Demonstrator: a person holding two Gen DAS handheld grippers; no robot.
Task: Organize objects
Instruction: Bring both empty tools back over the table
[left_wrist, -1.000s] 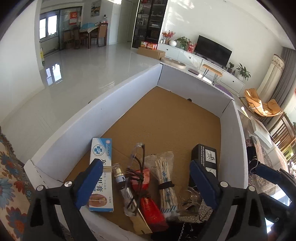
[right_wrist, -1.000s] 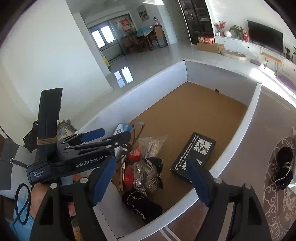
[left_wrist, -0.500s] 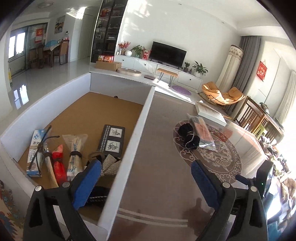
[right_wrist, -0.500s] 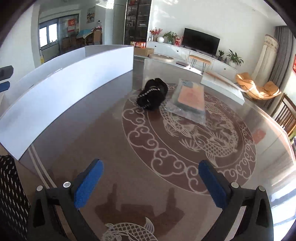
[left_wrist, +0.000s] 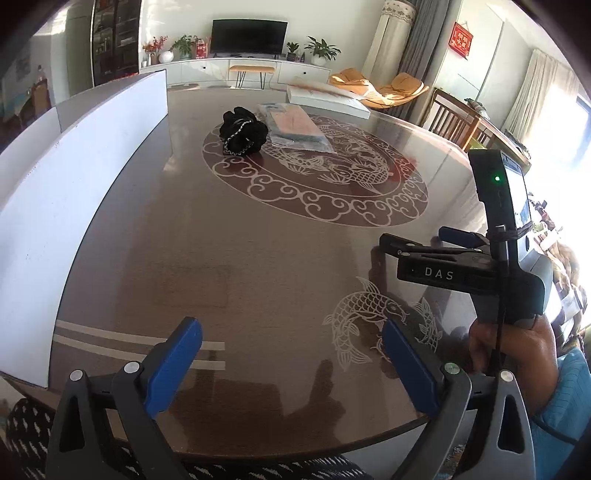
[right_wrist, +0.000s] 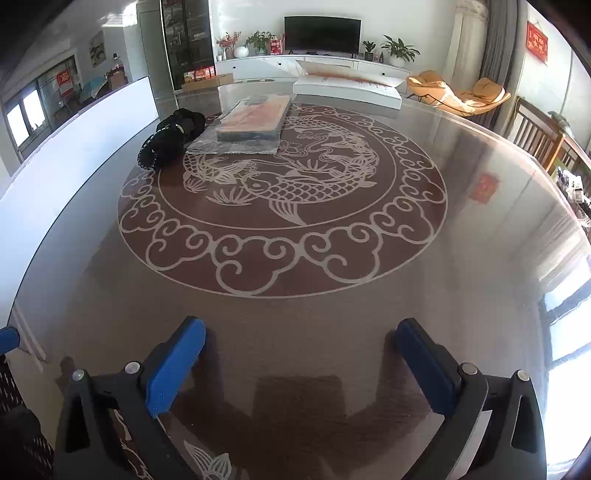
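Right wrist view: right gripper (right_wrist: 301, 363) hangs with jaws wide and empty over the table (right_wrist: 295, 317); left gripper (left_wrist: 291, 363) likewise. Black beaded scrunchie (right_wrist: 171, 138) touches a bagged packet (right_wrist: 251, 125) toward the table's far edge.

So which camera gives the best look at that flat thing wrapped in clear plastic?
The right wrist view: the plastic-wrapped flat pack sits nearer and larger there, its crinkled wrapper edges clear, with the black beaded fabric bundle beside it. The left wrist view shows the same pack smaller and farther off, though unblocked.
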